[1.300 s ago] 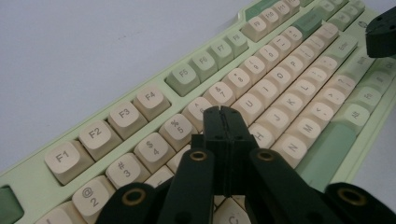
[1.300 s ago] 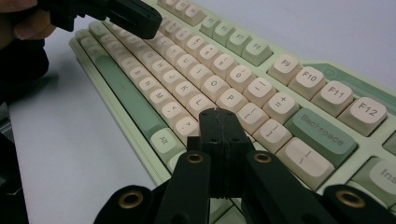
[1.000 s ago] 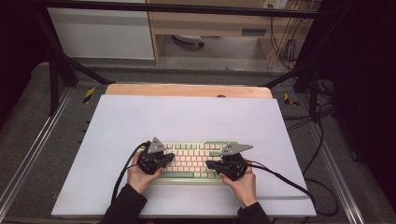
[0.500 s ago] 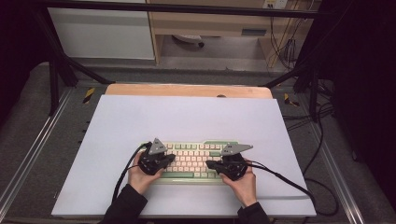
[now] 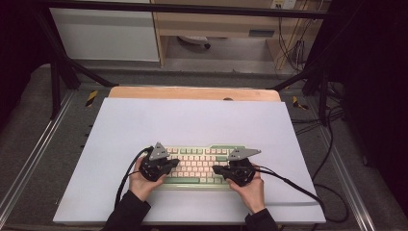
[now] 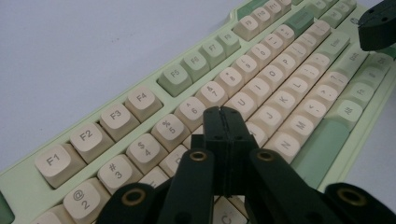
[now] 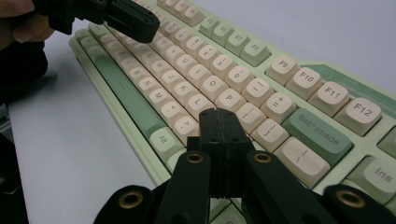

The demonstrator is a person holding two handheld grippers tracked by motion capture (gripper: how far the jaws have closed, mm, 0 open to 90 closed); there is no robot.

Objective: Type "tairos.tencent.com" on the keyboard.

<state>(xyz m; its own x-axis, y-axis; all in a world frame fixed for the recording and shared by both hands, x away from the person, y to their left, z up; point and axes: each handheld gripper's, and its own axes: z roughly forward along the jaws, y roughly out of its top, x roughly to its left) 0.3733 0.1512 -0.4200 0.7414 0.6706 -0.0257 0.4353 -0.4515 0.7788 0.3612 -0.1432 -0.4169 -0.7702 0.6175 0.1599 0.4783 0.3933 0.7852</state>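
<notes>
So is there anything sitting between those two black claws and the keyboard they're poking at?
Nothing visible. Both claws hang right over the green and cream keyboard, jaws shut. The left claw points at the keys around 6 and U, the right claw at the keys near L and P. Whether the tips touch the keys, I cannot tell.

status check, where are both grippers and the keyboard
Left gripper shut, over the keyboard's left half. Right gripper shut, over its right half. Keyboard flat on the table; nothing in the way.
</notes>
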